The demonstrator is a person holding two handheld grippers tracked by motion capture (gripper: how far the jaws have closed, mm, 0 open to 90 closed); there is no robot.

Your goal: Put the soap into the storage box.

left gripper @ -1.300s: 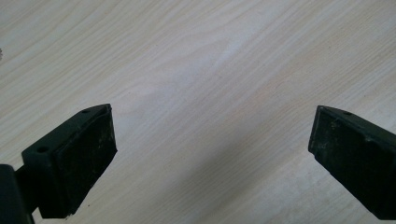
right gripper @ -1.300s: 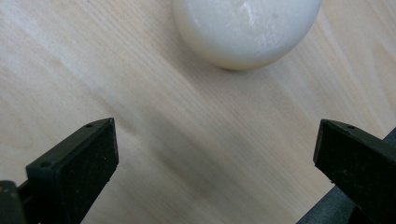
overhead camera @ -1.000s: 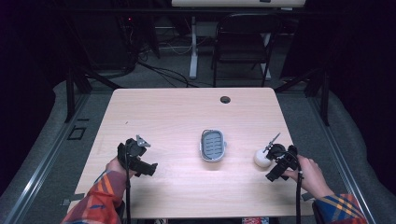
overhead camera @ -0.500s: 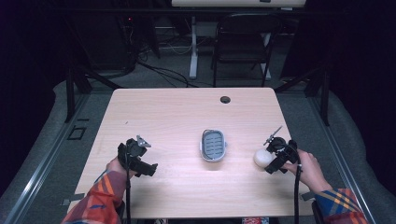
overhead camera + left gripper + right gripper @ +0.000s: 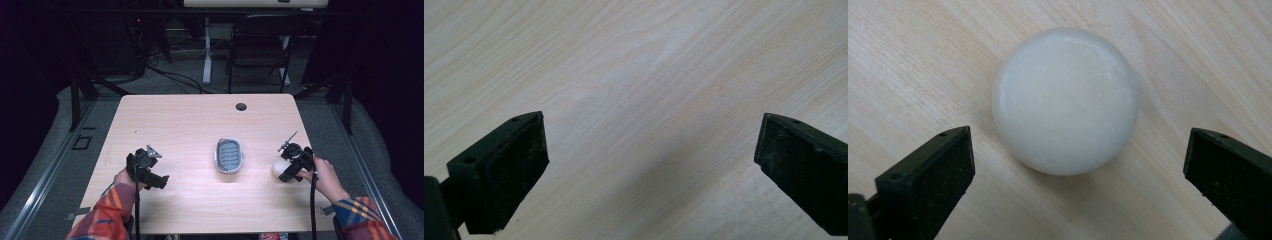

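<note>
A round white soap-like lump (image 5: 1066, 100) lies on the wooden table (image 5: 200, 125) at the right, seen from above as a pale ball (image 5: 279, 167). My right gripper (image 5: 289, 165) hovers just over it, open, its jaws wide apart on either side (image 5: 1078, 170) without touching it. A grey oval dish (image 5: 229, 155) with a ribbed blue inside sits at the table's middle. My left gripper (image 5: 147, 170) is held at the left front, open (image 5: 649, 165), with bare wood between its jaws.
A small round cable hole (image 5: 241, 106) sits near the table's far edge. A black chair (image 5: 260, 45) and a white desk leg (image 5: 206, 50) stand on the floor beyond the table, with cables around them.
My right gripper has shifted left and forward over the white lump. The left gripper has stayed where it was.
</note>
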